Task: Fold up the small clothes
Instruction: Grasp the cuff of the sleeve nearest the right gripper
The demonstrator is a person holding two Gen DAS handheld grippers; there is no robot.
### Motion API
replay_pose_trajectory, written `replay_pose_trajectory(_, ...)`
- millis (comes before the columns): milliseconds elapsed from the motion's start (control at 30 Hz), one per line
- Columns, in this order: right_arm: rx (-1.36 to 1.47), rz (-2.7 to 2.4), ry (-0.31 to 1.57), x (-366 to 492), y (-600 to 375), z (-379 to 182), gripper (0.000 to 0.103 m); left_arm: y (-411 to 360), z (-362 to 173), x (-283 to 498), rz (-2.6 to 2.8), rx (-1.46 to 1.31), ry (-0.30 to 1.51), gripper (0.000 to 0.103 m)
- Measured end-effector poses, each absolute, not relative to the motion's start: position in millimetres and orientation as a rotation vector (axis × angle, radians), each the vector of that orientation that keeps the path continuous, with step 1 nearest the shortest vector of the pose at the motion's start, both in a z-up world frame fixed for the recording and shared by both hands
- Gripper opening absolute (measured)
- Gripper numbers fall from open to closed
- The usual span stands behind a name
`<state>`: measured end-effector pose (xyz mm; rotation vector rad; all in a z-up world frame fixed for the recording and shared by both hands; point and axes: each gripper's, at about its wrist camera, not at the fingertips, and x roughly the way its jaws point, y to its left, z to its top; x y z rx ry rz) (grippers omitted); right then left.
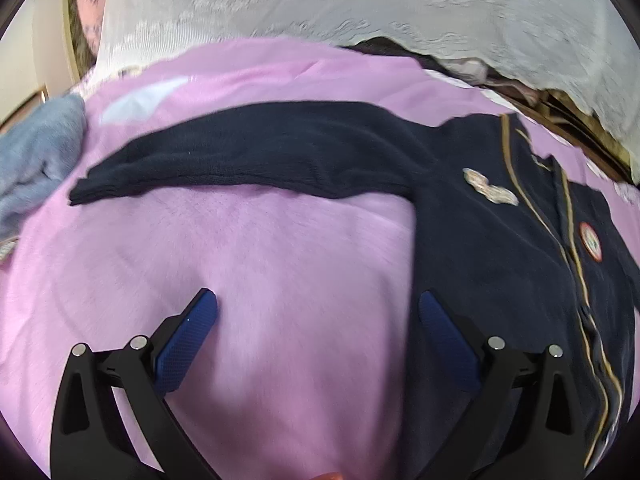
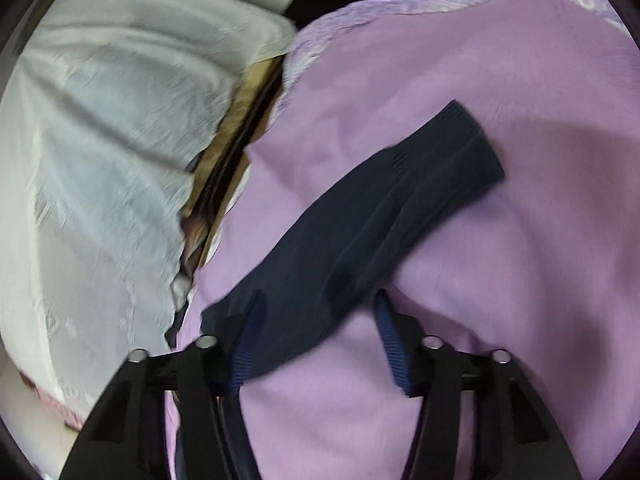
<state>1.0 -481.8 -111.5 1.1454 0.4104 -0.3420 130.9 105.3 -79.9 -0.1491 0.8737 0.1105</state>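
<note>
A navy cardigan (image 1: 500, 248) with gold trim and two badges lies flat on a pink blanket (image 1: 280, 260). One sleeve (image 1: 248, 160) stretches out to the left. My left gripper (image 1: 318, 306) hovers open over bare blanket, just left of the cardigan's body, with nothing between its blue pads (image 1: 188, 340). In the right wrist view the other navy sleeve (image 2: 360, 220) runs diagonally, with its ribbed cuff (image 2: 468, 148) at the upper right. My right gripper (image 2: 320, 314) straddles the sleeve's near end. Its jaws stand partly apart, and I see no pad pressing the cloth.
A white lace cloth (image 1: 360, 0) hangs along the far side of the blanket, seen also as white lace (image 2: 100, 140) on the left. A grey-blue towel (image 1: 36, 152) lies at the blanket's left edge. A dark gap with brown items (image 2: 228, 152) runs between the lace and the blanket.
</note>
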Motion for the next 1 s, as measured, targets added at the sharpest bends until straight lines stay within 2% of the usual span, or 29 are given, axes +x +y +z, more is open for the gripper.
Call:
replay_pose_trajectory(33,1.155,-0.351,0.41,4,-486,-114,0.038,109,-81,137,0.111,-0.161,0.876,0.099)
replay_pose_trajectory(133,1.171,-0.377,0.41,20,-500,-122,0.02,113,-81,155,0.113,-0.15,0.861,0.099)
replay_pose_trajectory(167,1.165,-0.382,0.41,24,-502,-124,0.011,111,-81,160,0.111,-0.135,0.859,0.099)
replay_pose_trajectory(200,1.151,-0.387,0.401,27,-503,-127,0.008,108,-83,166,0.106,-0.115,0.865,0.099)
replay_pose_trajectory(700,0.889,-0.355,0.25,18,-465,-56,0.008,104,-86,172,0.111,-0.078,0.884,0.099)
replay_pose_trajectory(1000,0.748,-0.265,0.292,40,-418,-15,0.008,105,-88,173,0.117,-0.066,0.888,0.099)
